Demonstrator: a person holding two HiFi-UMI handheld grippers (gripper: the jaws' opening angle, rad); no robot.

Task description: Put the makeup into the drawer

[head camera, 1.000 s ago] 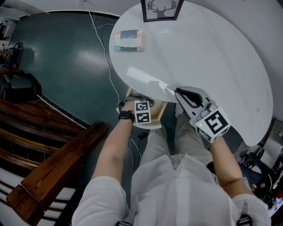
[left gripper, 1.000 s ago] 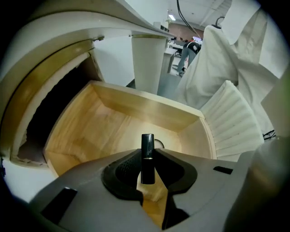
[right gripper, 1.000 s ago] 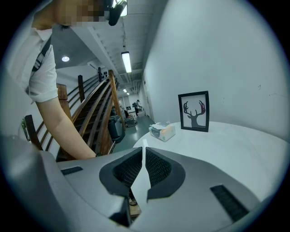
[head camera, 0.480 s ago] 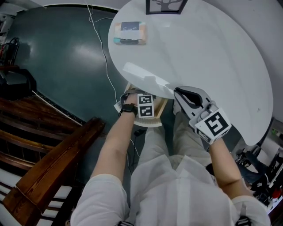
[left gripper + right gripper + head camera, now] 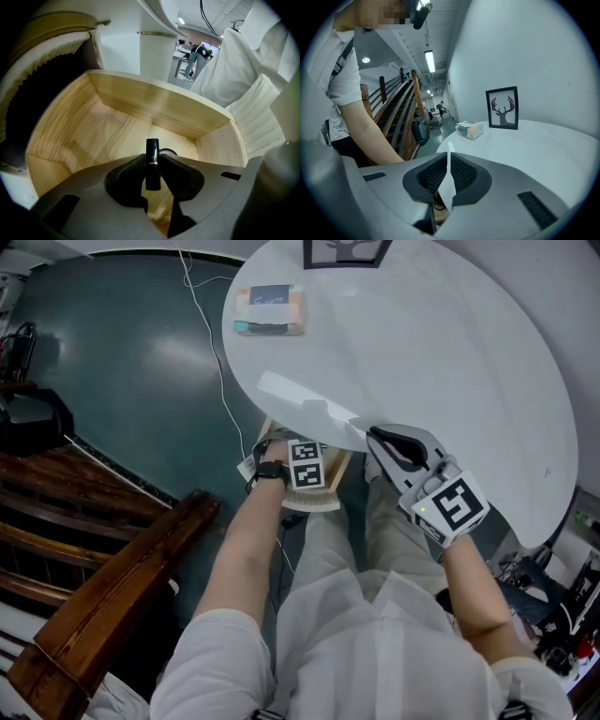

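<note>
Well inside drawer walls [image 5: 154, 101], left tongs [image 5: 153, 161] clamp lipstick [image 5: 152, 146].

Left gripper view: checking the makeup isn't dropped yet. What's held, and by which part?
The left gripper is shut on a black lipstick, pinched around its middle, top end poking out over the wooden drawer. The right gripper pinches a thin white panel.

- lipstick [image 5: 152, 159]: lower end behind left tool [image 5: 153, 174] pads.
- drawer [image 5: 319, 506]: mostly hidden under desk [image 5: 450, 352] and left tool.
- picture frame [image 5: 345, 251]: cut by top edge.
- tissue pack [image 5: 269, 311]: print unreadable.
</note>
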